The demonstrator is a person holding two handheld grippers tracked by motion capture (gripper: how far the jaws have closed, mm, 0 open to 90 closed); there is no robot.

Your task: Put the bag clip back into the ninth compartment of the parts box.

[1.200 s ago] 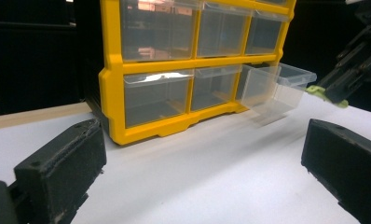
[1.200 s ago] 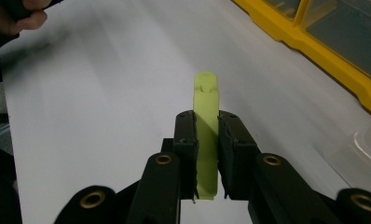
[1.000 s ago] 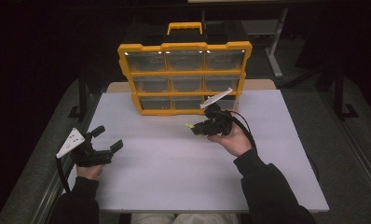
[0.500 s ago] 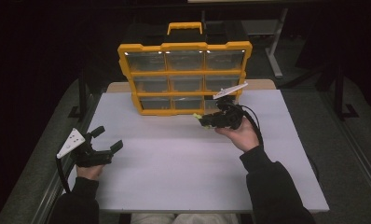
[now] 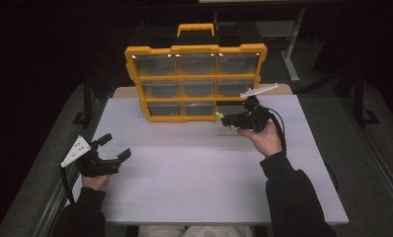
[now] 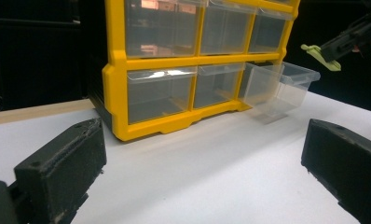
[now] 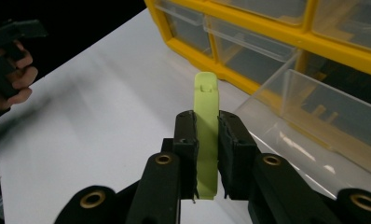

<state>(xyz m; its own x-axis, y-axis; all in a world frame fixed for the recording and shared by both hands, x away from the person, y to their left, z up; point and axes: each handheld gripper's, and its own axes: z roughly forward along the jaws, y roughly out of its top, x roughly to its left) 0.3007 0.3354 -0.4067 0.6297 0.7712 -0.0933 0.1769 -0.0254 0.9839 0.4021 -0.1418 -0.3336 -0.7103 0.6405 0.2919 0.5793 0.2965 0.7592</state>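
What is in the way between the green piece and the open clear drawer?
Nothing visible. The right gripper holds the green piece just short of the pulled-out clear drawer, with bare white table beneath.

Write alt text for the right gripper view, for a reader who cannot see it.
The right gripper pinches a flat light-green plastic piece upright between its black jaws, above a white table. Just ahead to the right, a clear drawer stands pulled out from the bottom row of a yellow organiser.
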